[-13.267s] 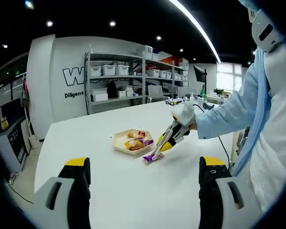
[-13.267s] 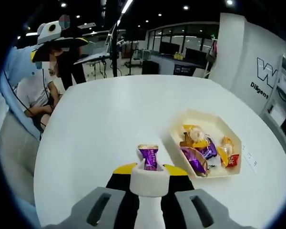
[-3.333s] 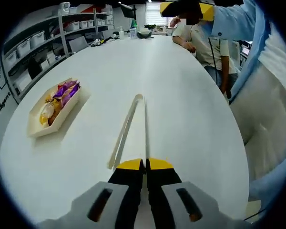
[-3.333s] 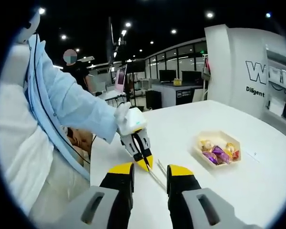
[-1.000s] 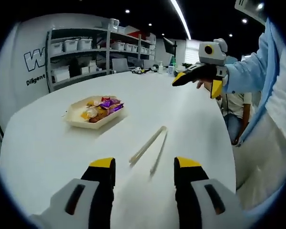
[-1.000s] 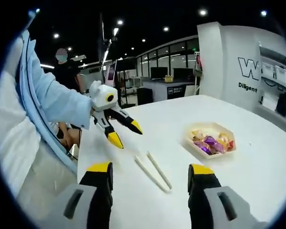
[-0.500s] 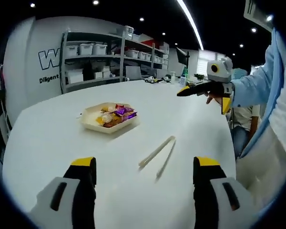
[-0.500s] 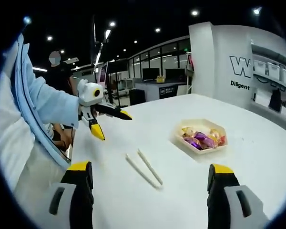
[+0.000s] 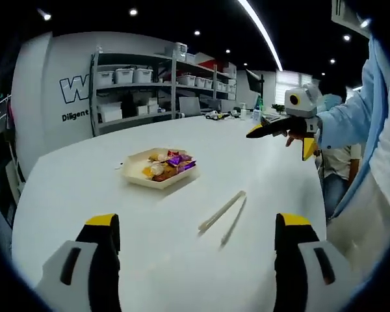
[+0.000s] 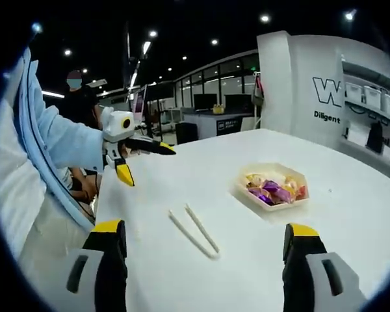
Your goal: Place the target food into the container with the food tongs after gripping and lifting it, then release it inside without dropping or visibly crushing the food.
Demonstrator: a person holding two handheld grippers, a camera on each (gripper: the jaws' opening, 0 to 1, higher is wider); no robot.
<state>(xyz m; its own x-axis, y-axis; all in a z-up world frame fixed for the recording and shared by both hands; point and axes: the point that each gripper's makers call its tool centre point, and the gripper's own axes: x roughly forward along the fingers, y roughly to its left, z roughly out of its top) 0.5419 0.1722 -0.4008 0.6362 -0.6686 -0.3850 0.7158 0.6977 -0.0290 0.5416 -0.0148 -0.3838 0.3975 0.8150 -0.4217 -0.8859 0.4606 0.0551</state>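
Both grippers empty, tongs lying flat on the table

My left gripper and right gripper hang with jaws spread wide, gripping nothing. The food tongs rest on the white table, apart from the container, where the wrapped snacks sit. I judge no food remains outside; for another pick, I'd approach the tongs low and squeeze gently.
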